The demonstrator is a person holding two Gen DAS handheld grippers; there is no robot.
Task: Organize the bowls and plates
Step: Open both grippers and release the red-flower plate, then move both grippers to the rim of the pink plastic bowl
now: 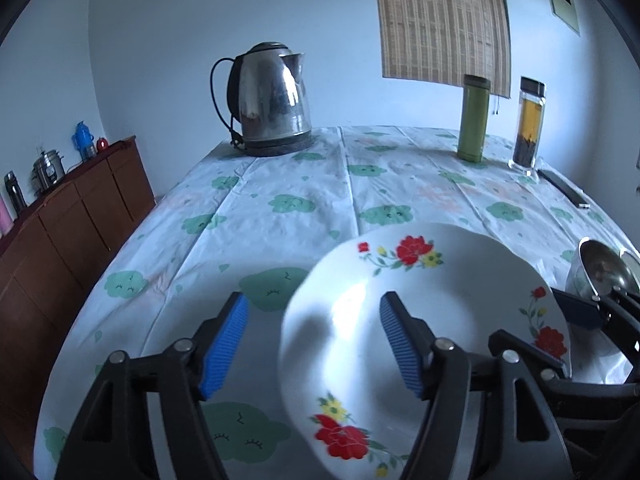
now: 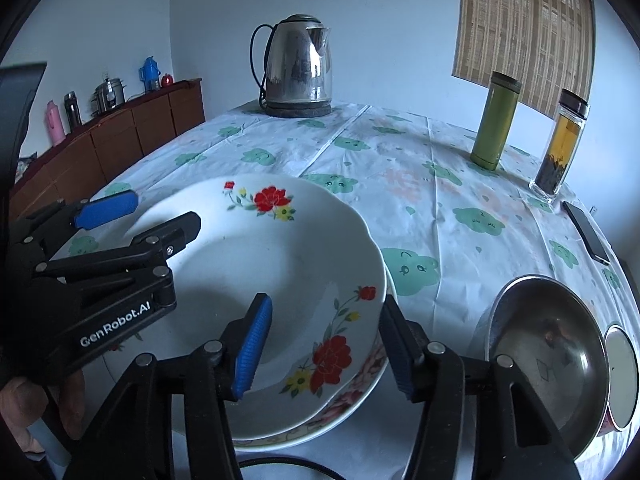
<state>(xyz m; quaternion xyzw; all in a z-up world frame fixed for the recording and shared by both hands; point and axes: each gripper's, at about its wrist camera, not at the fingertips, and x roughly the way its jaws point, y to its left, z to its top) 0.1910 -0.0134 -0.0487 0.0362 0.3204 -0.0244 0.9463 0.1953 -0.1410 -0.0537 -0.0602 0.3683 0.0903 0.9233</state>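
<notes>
dim bluish daylight | fisheye edges bent | near plate [image 1: 420, 320] blurred

Home dining room — kettle [image 2: 298, 66], tablecloth [image 2: 400, 184], sideboard [image 2: 120, 136]

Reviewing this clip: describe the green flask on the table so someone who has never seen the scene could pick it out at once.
On the cloud-print table, look to the far edge under the bamboo blind. The green flask stands upright there, beside a clear jar. Unlike the jar, it is opaque matte green.
</notes>
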